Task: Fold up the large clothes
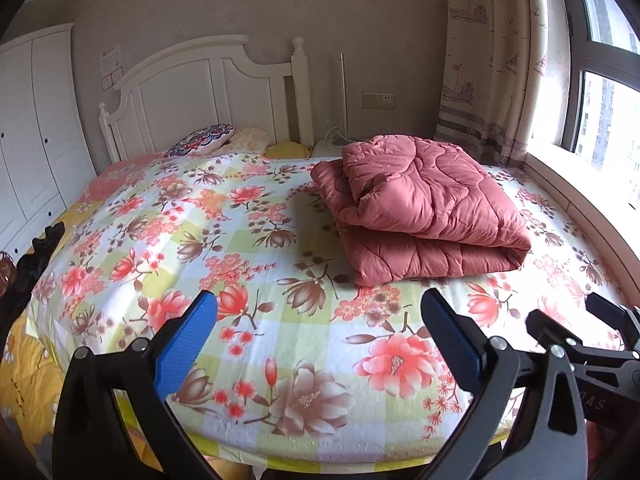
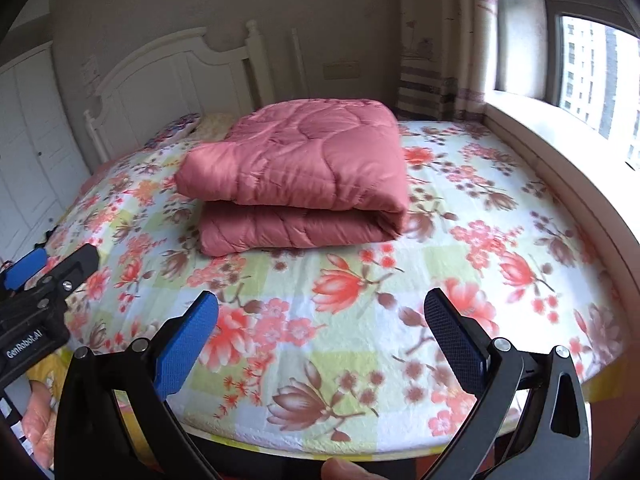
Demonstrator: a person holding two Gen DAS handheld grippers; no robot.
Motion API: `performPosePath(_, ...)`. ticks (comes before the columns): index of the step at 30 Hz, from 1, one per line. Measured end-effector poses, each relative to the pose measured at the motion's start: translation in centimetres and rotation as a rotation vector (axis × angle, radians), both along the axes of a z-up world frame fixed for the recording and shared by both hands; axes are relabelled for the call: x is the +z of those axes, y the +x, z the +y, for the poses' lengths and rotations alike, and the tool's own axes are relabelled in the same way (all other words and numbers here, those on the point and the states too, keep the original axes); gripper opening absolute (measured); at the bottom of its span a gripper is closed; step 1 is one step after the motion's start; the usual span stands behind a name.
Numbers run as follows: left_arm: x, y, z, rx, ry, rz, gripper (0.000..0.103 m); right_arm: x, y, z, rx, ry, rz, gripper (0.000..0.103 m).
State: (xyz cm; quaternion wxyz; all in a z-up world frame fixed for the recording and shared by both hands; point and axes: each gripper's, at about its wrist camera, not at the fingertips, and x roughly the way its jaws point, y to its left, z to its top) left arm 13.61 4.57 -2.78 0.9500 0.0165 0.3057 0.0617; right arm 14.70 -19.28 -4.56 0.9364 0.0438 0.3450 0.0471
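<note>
Both my tools, left tool and right tool, gape empty; the folded quilt lies on the bed at twelve o'clock, long axis crosswise, nearer my right.

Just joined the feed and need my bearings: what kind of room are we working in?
Most likely a home bedroom. A bed with a floral sheet and white headboard fills the view, a folded pink quilt lies on it, and a white wardrobe stands beside a curtained window.
</note>
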Motion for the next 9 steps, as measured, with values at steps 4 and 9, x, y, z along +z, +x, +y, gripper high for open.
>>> performPosePath(4,-1.0,-0.3,0.3,0.003,-0.01,0.025,0.101,-0.2,-0.5,0.9,-0.024,-0.082,0.0,0.099)
performPosePath(9,-1.6,-0.4,-0.4,-0.008,0.017,0.036,0.101,-0.8,-0.6,2.0,-0.015,-0.138,0.025,0.099)
